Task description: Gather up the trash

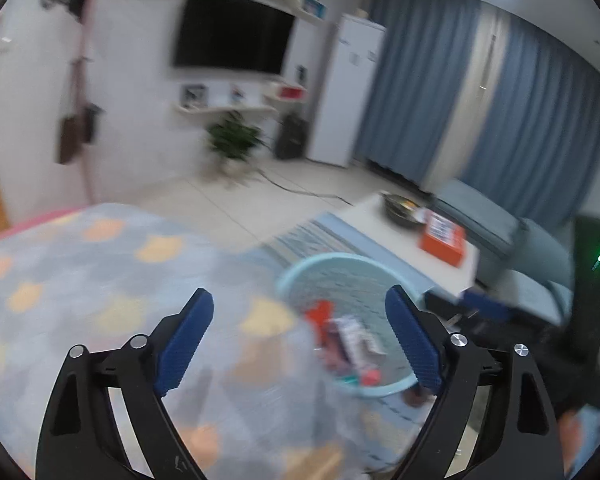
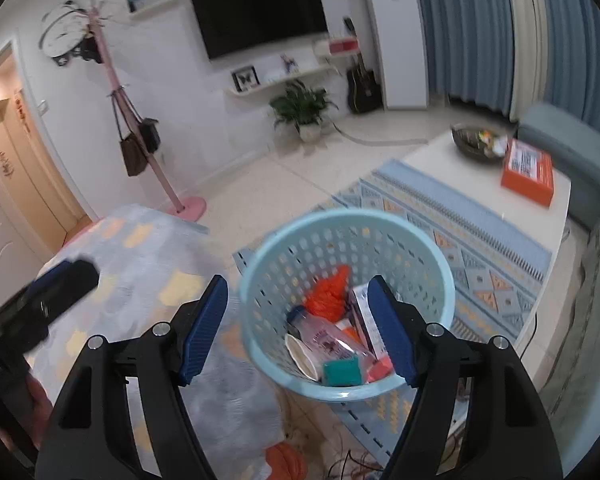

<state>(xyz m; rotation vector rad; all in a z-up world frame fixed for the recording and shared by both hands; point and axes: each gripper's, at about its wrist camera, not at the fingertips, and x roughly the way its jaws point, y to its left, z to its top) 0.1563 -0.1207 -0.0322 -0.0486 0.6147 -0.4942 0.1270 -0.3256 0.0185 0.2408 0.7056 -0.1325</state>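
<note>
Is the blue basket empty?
No, the blue basket already holds trash: an orange wad, a plastic bottle and a green sponge.

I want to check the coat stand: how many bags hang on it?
2. A brown bag hangs lower on the pink coat stand; a darker bag hangs beside it, toward the television. Others may be hidden.

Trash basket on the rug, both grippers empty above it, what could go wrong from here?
1. The light blue basket is already well filled, with a plastic bottle and carton leaning inside; more trash might spill out.
2. The open right gripper hangs close above the rim and could tip it.
3. Orange scrap on the floor beside the basket may be overlooked.
</note>
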